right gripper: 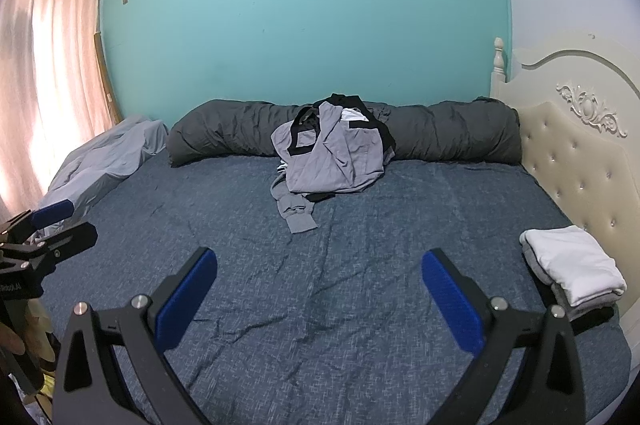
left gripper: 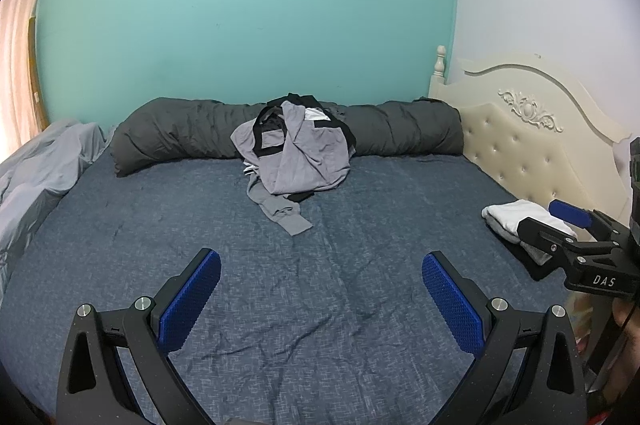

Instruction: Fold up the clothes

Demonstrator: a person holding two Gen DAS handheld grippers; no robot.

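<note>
Both grippers hang above the blue bedsheet [left gripper: 320, 305] with nothing between their fingers: the left gripper [left gripper: 321, 299] has its blue pads spread wide, and the right gripper [right gripper: 319, 299] stands just as wide in its own view. Each also shows at the edge of the other's camera — the right one at the far right of the left wrist view, the left one at the far left of the right wrist view.

Well ahead of both, against the rolled dark grey duvet [left gripper: 180, 129] along the teal wall [left gripper: 248, 5], lies the unfolded pile of clothes [left gripper: 296, 149]. Its top piece is a grey garment with black trim, crumpled with no clear axis; a grey sleeve [left gripper: 280, 211] trails out of the heap toward the cameras, its cuff pointing near and slightly right.

A folded stack [right gripper: 572, 265], white on top of grey and black, sits at the right edge of the bed beside the cream tufted headboard [right gripper: 580, 153]. The right wrist view shows it whole, while the left wrist view has it partly hidden behind the right gripper. The right wrist view also takes in much more of the pink curtain [right gripper: 48, 65], and a pale grey blanket [right gripper: 112, 153] lies bunched at the left.
</note>
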